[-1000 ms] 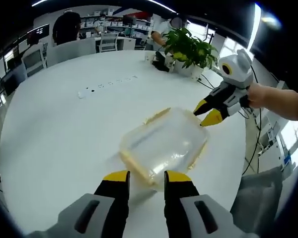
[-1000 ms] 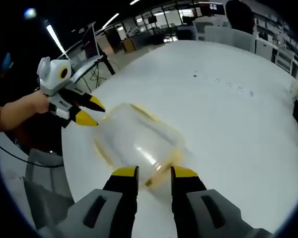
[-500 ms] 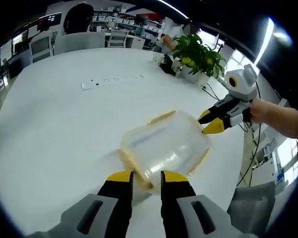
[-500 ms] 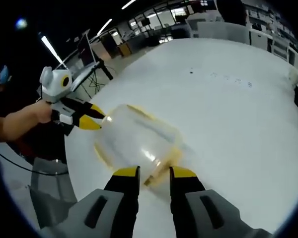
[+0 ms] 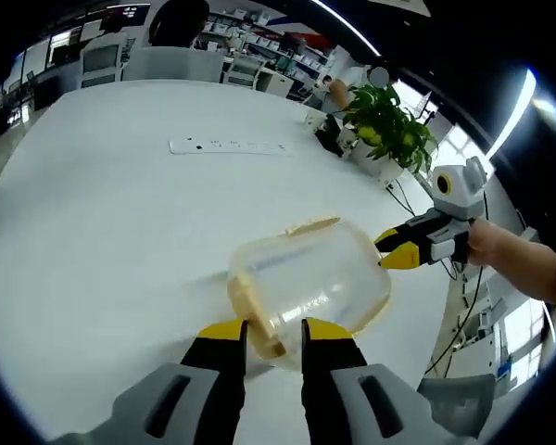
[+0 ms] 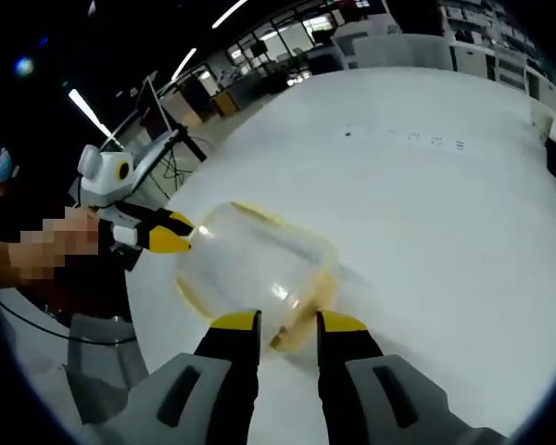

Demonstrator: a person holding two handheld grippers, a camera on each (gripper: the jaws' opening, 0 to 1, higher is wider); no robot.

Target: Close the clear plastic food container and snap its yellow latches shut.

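The clear plastic container (image 5: 310,278) with yellow latches rests on the white table (image 5: 102,213). My left gripper (image 5: 275,329) closes its jaws on the yellow end latch (image 5: 262,326) nearest me. At the opposite end, my right gripper (image 5: 398,252) pinches the container's far end, with a hand behind it. In the right gripper view the same container (image 6: 250,264) lies ahead, and my right gripper (image 6: 289,322) clamps its near yellow latch (image 6: 295,326). The left gripper (image 6: 171,236) meets the far end there. A side latch (image 5: 310,224) sticks out loose.
A white power strip (image 5: 227,146) lies further back on the table. A potted plant (image 5: 385,116) stands at the far edge. Grey chairs (image 6: 97,371) sit off the table's rim by the container. A person (image 5: 181,19) is at desks behind.
Both views have swung while the container keeps its place between the jaws. The right gripper's tips, spread a second ago, have drawn together on the container's far end.
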